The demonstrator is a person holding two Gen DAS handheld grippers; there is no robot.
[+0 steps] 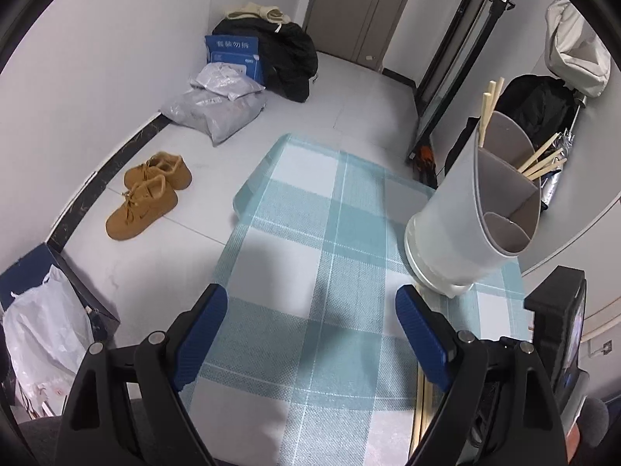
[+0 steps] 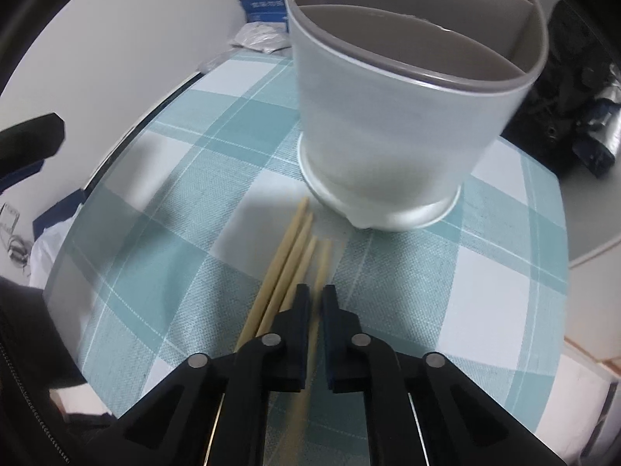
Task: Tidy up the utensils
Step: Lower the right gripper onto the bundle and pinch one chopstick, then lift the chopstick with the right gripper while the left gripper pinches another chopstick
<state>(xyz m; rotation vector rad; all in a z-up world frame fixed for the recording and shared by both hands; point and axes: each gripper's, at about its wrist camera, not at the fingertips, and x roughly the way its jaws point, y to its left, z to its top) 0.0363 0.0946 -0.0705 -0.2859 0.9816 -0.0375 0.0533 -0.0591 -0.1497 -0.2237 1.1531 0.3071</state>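
A white utensil holder (image 2: 388, 116) with a grey divided insert stands on the teal checked tablecloth (image 2: 174, 194). Several wooden chopsticks (image 2: 287, 256) lie side by side in front of its base. My right gripper (image 2: 316, 291) points down over them, shut on one chopstick (image 2: 323, 262), whose tip looks blurred. In the left wrist view the holder (image 1: 477, 209) is at the right, with chopsticks (image 1: 543, 163) sticking out of its far compartments. My left gripper (image 1: 310, 295) hangs open over bare cloth (image 1: 310, 213) with nothing between its blue pads.
The table's left edge drops to a grey floor with tan shoes (image 1: 149, 198), grey parcel bags (image 1: 217, 108), a black jacket (image 1: 287, 58) and a white plastic bag (image 1: 42, 334). Black bags and gear (image 2: 574, 124) crowd behind the holder. Part of the other gripper (image 2: 31, 139) shows at the left.
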